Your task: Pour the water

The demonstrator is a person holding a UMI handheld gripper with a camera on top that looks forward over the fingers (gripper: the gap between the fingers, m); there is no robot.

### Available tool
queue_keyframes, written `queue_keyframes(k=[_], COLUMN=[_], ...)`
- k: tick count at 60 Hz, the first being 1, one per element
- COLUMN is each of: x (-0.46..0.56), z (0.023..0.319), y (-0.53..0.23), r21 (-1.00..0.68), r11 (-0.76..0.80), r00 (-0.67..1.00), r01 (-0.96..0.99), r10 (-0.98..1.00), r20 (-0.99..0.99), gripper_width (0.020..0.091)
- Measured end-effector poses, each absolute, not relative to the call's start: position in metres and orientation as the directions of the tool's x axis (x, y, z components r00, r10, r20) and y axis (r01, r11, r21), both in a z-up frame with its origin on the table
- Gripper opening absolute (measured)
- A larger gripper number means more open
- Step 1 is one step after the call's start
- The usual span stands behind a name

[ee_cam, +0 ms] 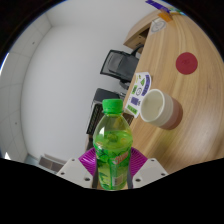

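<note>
Gripper (112, 172) fingers sit low in the view, and their purple pads (91, 159) press against both sides of a green plastic bottle (113, 143), so the tool is clamped on the bottle. It holds the bottle upright, long axis pointing up and away from the fingers. The green screw cap (113, 102) looks to be on, which suggests it would have to come off before any water flows.

What the coming move turns on is where the cup lies. A white cup (157, 104) with its open mouth showing lies beyond the bottle and off to the right of it, near but apart, with bare tabletop between the two. Judging from this, the bottle would need to travel forward and rightward, then tip its neck toward the cup's mouth.

Largest thing in the scene is a pale, white tabletop (60, 90) that fills most of the view and carries the cup. Its far right part is a light wood surface (170, 50) bearing a dark red round disc (186, 63). Beyond the table's edge, a dark office chair (119, 66) stands against it. Just behind the cup lies a small white card or packet with coloured print (141, 84); its wording is too small to read. At the far top, something purple (160, 6) shows at the room's edge, too small to identify.
</note>
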State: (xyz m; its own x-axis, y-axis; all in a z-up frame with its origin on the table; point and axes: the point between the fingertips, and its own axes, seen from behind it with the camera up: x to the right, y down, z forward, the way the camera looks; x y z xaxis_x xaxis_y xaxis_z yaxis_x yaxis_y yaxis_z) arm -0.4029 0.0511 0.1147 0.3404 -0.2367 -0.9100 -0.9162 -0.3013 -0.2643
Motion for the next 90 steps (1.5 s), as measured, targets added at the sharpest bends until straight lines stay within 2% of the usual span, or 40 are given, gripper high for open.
queue_keyframes(k=[9,21,28,34,43,48,52,57,63,70,76,90], x=[-0.391,-0.397,-0.395,-0.395,-0.397,-0.397,-0.381,-0.348,-0.304,-0.245,-0.202,-0.128], z=[0.12,0.126,0.124,0.124,0.137,0.153,0.165,0.183,0.205,0.222,0.221,0.169], y=[0.071,0.089,0.096,0.094,0.083,0.067,0.058,0.053,0.052,0.052,0.057,0.069], r21=[0.025,0.353,0.437,0.439,0.318,0.03,-0.251,-0.557,-0.805,-0.935,-0.959,-0.959], r11=[-0.194,-0.14,-0.102,-0.105,-0.176,-0.295,-0.373,-0.403,-0.369,-0.306,-0.275,-0.283], r00=[0.034,-0.295,-0.383,-0.381,-0.242,0.061,0.358,0.659,0.882,0.982,0.99,0.979], r01=[-0.981,-0.925,-0.894,-0.892,-0.932,-0.955,-0.893,-0.726,-0.463,-0.18,-0.069,-0.021], r10=[-0.294,-0.319,-0.333,-0.346,-0.351,-0.295,-0.253,-0.176,-0.106,-0.107,-0.141,-0.202], r20=[-0.955,-0.901,-0.862,-0.857,-0.904,-0.954,-0.899,-0.732,-0.459,-0.154,-0.031,0.038], gripper_width=[0.0396,0.0397,0.0396,0.0396,0.0397,0.0396,0.0398,0.04,0.04,0.0399,0.0399,0.0399])
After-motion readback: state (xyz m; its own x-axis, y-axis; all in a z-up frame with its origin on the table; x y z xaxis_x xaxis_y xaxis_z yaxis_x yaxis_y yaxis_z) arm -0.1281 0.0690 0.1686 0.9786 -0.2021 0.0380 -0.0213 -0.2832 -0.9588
